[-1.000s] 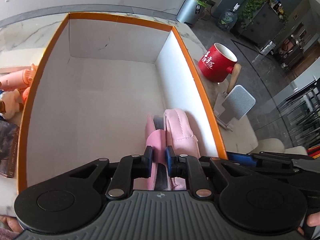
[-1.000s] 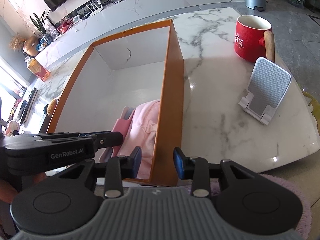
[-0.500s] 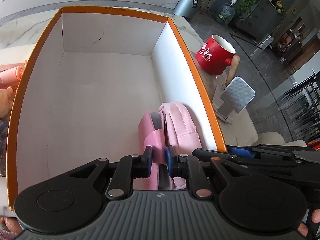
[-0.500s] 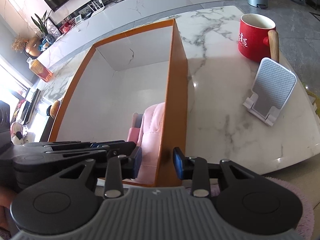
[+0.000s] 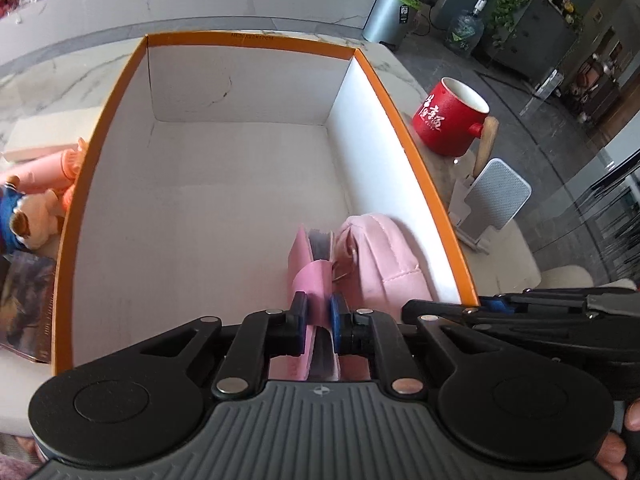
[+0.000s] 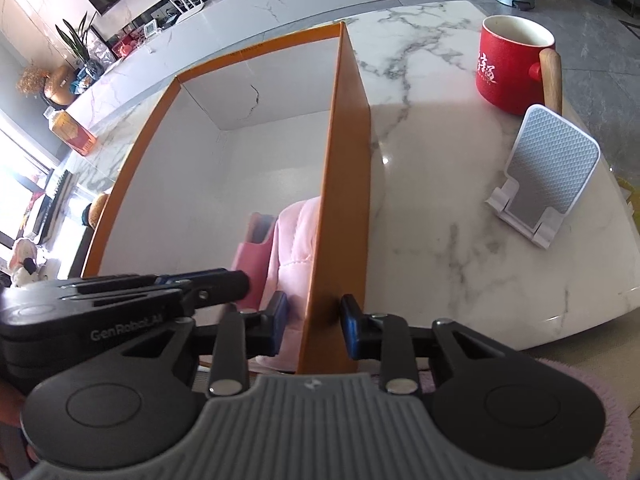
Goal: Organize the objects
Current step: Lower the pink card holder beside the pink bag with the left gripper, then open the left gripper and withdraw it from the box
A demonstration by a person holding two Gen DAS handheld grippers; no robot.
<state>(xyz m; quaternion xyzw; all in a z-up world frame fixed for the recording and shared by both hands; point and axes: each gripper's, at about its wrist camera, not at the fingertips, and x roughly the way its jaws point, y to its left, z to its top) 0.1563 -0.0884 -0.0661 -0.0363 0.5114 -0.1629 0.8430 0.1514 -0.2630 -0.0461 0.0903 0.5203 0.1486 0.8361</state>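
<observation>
An orange-rimmed white box point(image 5: 400, 112) stands on the marble table; it also shows in the right wrist view point(image 6: 340, 184). A pink pouch point(image 5: 384, 256) lies in its near right corner, against the wall. My left gripper point(image 5: 318, 316) is shut on a pink wallet point(image 5: 308, 256) with a dark inner layer, held upright inside the box beside the pouch. The wallet point(image 6: 256, 248) and pouch point(image 6: 296, 232) show in the right wrist view too. My right gripper point(image 6: 314, 322) is open, its fingers astride the box's right wall near the front corner.
A red mug point(image 5: 452, 120) with a wooden handle and a grey-white phone stand point(image 5: 492, 200) stand right of the box. A plush toy point(image 5: 28, 220), a pink item point(image 5: 44, 168) and a dark book point(image 5: 24, 312) lie left of it. The table's front edge is near.
The left gripper has lifted and pulled back a little with the wallet still in it. The right gripper stays astride the box wall.
</observation>
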